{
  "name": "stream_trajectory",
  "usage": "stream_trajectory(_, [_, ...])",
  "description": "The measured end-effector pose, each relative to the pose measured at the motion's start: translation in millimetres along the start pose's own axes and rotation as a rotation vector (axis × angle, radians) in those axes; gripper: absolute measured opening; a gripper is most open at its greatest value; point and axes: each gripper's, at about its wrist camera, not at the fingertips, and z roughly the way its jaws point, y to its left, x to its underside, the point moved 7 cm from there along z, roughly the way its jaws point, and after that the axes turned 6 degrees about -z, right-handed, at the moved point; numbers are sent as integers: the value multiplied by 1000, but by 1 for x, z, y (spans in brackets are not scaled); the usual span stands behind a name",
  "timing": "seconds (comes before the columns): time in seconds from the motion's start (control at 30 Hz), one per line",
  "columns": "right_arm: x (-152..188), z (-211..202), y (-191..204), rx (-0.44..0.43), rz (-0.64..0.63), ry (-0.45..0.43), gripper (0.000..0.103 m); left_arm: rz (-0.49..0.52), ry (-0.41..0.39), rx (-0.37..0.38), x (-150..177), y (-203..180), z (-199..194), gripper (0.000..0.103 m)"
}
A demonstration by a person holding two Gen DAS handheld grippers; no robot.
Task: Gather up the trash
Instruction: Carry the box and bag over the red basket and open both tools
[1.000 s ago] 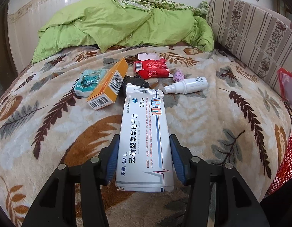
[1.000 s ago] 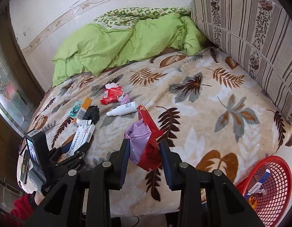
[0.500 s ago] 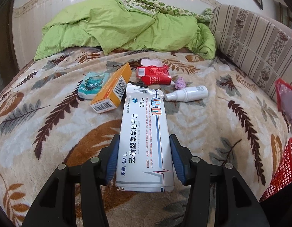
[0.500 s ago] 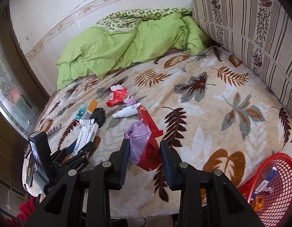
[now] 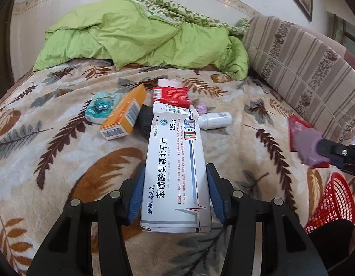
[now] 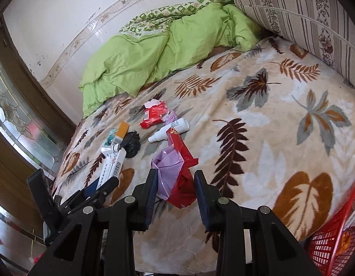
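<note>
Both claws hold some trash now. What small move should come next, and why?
Probably carry the right claw a little further right and down, over the red basket. It is shut on crumpled red and purple wrappers, and the basket stands just past the bed edge. The left claw, gripping the white medicine box, can follow.

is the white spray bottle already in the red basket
No, the white spray bottle lies on the blanket beside the red packet, away from the red basket.

Your left gripper (image 5: 176, 189): jaws clamped, angled downward | your right gripper (image 6: 175, 189): jaws clamped, angled downward
</note>
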Motion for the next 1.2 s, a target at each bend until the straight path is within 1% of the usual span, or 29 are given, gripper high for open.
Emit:
stream_trajectory(0.17, [3,-2,-3,-20,17,3,34,-13,28,60,9,-17,-14,50])
stream_trajectory(0.3, [5,-15,-12,-25,39,-2,34,-9,47,104,11,-35,-24,50])
stream_trajectory(0.47, [3,-52,-33,-22,78,-54,35,37,37,145,9,-65,-38,50])
stream_trajectory(0.63, [0,-95,-57,2,105,-113,34,95,49,198,7,-106,-47,50])
stream_trajectory(0.77, [3,-135,-87,63,141,-162,35,162,74,274,11,-149,-54,50])
stream_trajectory(0.93, [20,-188,-133,175,198,-203,34,259,119,392,22,-215,-63,50])
stream_trajectory(1.03, [34,-214,-159,248,236,-218,35,313,173,480,34,-262,-67,50])
stream_trajectory(1.2, [56,-246,-201,337,316,-226,35,362,253,594,50,-328,-74,50])
